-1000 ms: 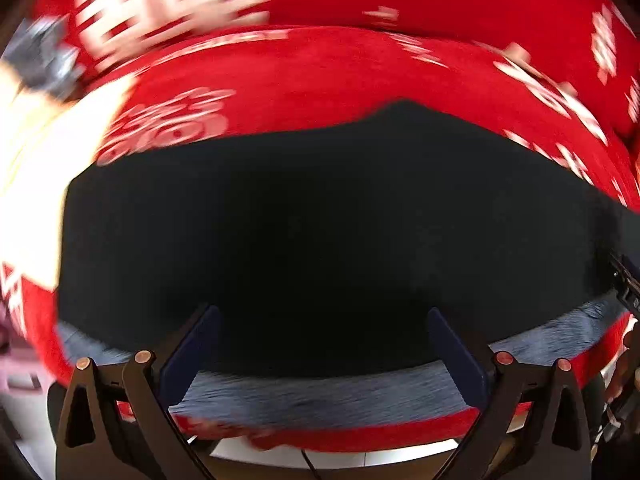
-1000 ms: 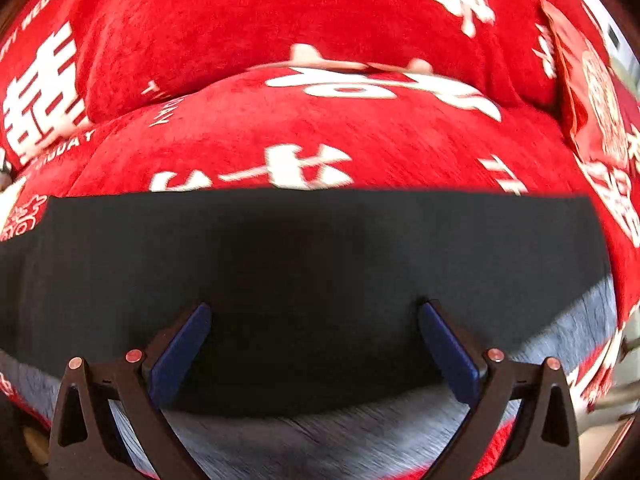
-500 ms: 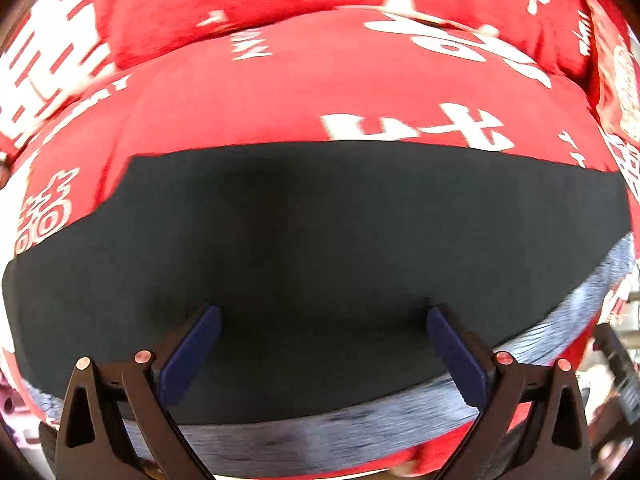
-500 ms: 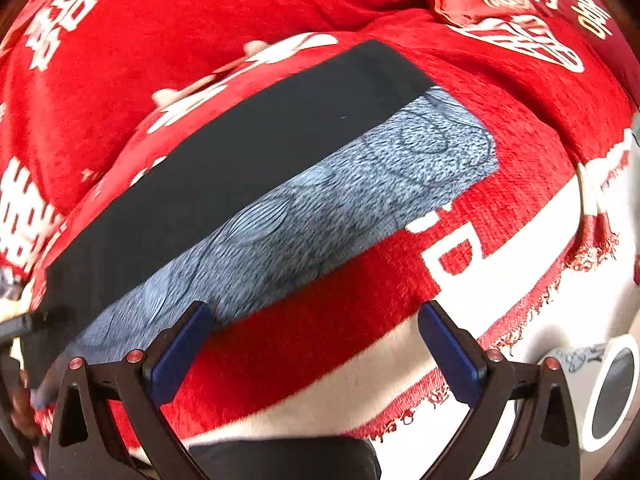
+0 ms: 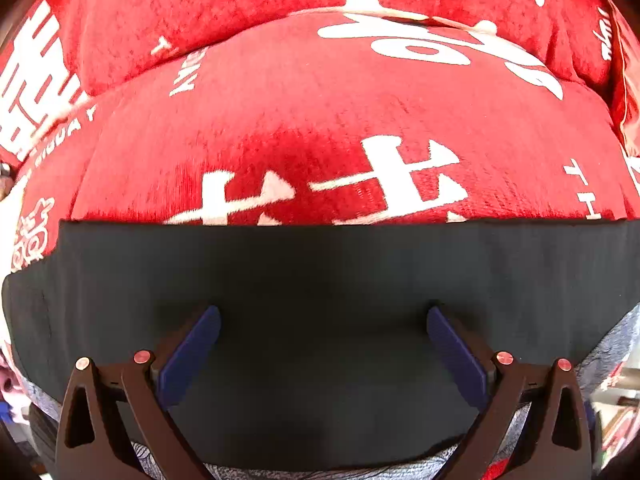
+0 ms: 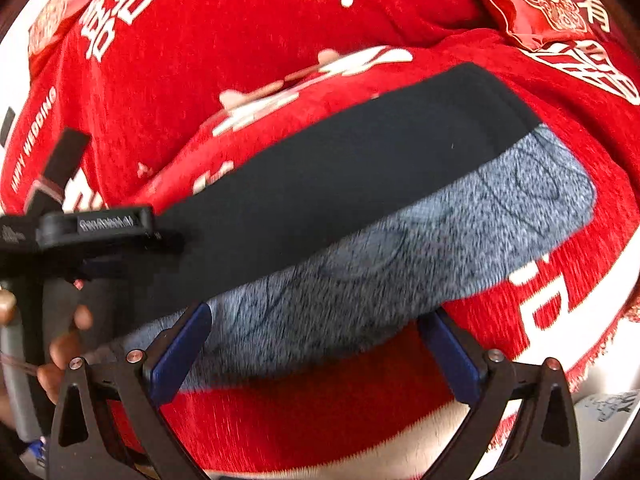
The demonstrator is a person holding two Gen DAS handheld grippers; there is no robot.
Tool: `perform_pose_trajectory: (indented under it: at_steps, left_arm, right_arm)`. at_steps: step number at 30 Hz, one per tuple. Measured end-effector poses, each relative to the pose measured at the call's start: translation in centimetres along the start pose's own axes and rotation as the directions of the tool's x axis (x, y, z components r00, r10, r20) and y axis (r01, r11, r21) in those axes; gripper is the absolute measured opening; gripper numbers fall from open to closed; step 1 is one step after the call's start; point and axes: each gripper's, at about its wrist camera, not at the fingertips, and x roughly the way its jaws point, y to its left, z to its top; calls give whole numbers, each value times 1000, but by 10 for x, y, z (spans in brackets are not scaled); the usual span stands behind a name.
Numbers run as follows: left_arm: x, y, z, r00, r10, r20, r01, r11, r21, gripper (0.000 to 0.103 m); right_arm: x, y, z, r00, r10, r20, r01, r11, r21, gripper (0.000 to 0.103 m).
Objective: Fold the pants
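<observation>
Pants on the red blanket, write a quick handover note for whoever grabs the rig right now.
Left tool: open, holding nothing, over the black side of the pants.
Right tool: open, holding nothing, at the near edge of the pants' grey fleece lining.
Pants lie as a long strip on the red blanket, black layer over grey.
Done: lengthwise fold, it seems.
Left: fold the strip end to end.

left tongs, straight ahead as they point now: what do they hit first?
Most likely the black pants. The left tongs are open, with dark fabric filling the gap between the pads. Beyond it lies the red blanket. Depth is unclear; they may already be nearly touching.
</observation>
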Motion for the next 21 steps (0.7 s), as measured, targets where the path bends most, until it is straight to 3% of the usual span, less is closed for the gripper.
perform_pose_trajectory:
  at_steps: [3, 5, 12, 16, 18, 20, 21]
  left_arm:
    - [-3, -1, -9, 999, 2, 46, -2, 1000, 0, 103]
    - [-3, -1, -10, 999, -1, 54, 1, 1000, -8, 103]
    - [-1, -5, -8, 998, 7, 64, -7, 1000, -5, 103]
    - [-1, -5, -8, 997, 5, 75, -5, 1000, 0, 103]
    - [-1, -4, -7, 997, 0, 73, 0, 1000, 0, 103]
    - [-1, -5, -7, 997, 3, 75, -3, 1000, -1, 103]
    - [-1, -5, -8, 997, 9, 76, -9, 1000, -5, 103]
  right_arm:
    - [3, -9, 10, 998, 4, 59, -6, 1000, 26, 103]
    - [6, -16, 19, 995, -24, 97, 19, 999, 49, 103]
    - [11, -28, 35, 987, 6, 163, -18, 997, 75, 103]
    - [18, -23, 45, 985, -48, 165, 42, 998, 41, 103]
    - [19, -18, 46, 985, -76, 153, 76, 997, 4, 97]
    - [20, -16, 48, 987, -97, 132, 101, 995, -21, 64]
    - [21, -16, 49, 985, -121, 123, 126, 991, -33, 59]
